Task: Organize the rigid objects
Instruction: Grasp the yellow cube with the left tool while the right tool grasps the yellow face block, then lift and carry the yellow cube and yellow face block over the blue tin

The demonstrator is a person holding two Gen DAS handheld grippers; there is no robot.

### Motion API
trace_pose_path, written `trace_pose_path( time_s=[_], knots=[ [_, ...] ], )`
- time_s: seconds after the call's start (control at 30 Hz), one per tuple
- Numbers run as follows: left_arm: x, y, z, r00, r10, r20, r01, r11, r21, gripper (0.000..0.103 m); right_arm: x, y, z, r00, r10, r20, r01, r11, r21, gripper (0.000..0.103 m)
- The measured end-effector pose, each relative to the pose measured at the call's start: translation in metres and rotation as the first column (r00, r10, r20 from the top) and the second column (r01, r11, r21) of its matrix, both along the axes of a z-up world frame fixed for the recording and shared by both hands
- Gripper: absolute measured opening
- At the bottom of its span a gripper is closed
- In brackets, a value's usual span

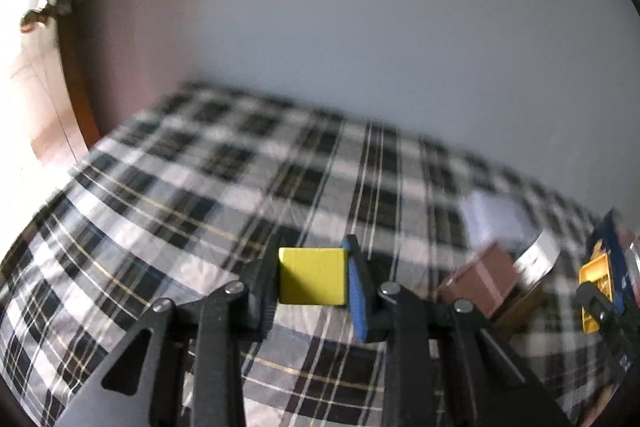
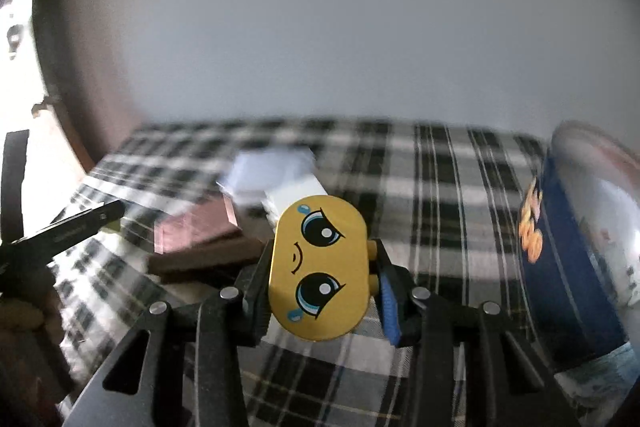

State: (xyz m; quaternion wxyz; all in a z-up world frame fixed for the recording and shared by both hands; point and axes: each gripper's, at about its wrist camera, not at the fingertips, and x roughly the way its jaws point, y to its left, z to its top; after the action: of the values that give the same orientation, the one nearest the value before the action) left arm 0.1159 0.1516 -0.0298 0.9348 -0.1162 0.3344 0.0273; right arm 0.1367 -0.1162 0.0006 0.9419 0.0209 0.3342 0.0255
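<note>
Left wrist view: left hand-held gripper (image 1: 314, 281) pinches a yellow cube (image 1: 312, 277) between its two fingers, one black pad on the cube's left face, the blue pad (image 1: 357, 291) on its right face. Cube is held clear above the plaid cloth (image 1: 168, 195) that covers the desk; whether it touches the cloth cannot be told. To the right on the cloth sit a brown box (image 1: 478, 281) and, behind it, a white box (image 1: 494, 217), both blurred. At the far right edge the other hand-held gripper shows partly, with a yellow piece and a dark blue container behind it. Plain grey wall (image 1: 360, 27) fills the upper half; a door with a knob (image 1: 34, 17) sits at the far left.

Right wrist view: right hand-held gripper (image 2: 320, 279) is clamped on a yellow face toy (image 2: 318, 267), an oval piece with cartoon eyes, a small mouth and blue tear drops, turned sideways. Small yellow studs stick out on its right side against the blue pad (image 2: 388, 307). Toy is held above the plaid cloth (image 2: 440, 187). Behind and left of it lie the brown box (image 2: 196, 231) and the white box (image 2: 272, 175), touching or overlapping, blurred. A dark blue tub (image 2: 572, 267) with orange print and a clear lid stands close on the right. Left gripper's black finger (image 2: 76, 227) pokes in from the left edge.
</note>
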Motion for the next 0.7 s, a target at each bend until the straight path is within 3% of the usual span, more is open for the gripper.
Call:
trace_pose_path(
  time_s=[0.17, 0.27, 0.5, 0.7],
  knots=[
    [-0.02, -0.011, 0.018, 0.987, -0.004, 0.16, 0.003, 1.0, 0.002, 0.028, -0.031, 0.015, 0.026, 0.978, 0.046, 0.204, -0.033, 0.997, -0.066, 0.046],
    [-0.029, -0.018, 0.025, 0.976, -0.015, 0.216, 0.016, 1.0, -0.005, 0.028, -0.042, 0.015, 0.033, 0.964, 0.07, 0.257, -0.055, 0.997, -0.062, 0.046],
    [-0.036, -0.028, 0.029, 0.969, -0.001, 0.248, 0.004, 1.0, -0.013, 0.028, -0.058, 0.006, 0.047, 0.944, 0.129, 0.304, -0.132, 0.991, -0.009, 0.046],
    [-0.044, -0.046, 0.03, 0.965, -0.002, 0.262, -0.006, 1.0, 0.029, 0.028, -0.06, 0.003, 0.047, 0.944, 0.083, 0.32, -0.072, 0.996, -0.047, 0.046]
  ],
)
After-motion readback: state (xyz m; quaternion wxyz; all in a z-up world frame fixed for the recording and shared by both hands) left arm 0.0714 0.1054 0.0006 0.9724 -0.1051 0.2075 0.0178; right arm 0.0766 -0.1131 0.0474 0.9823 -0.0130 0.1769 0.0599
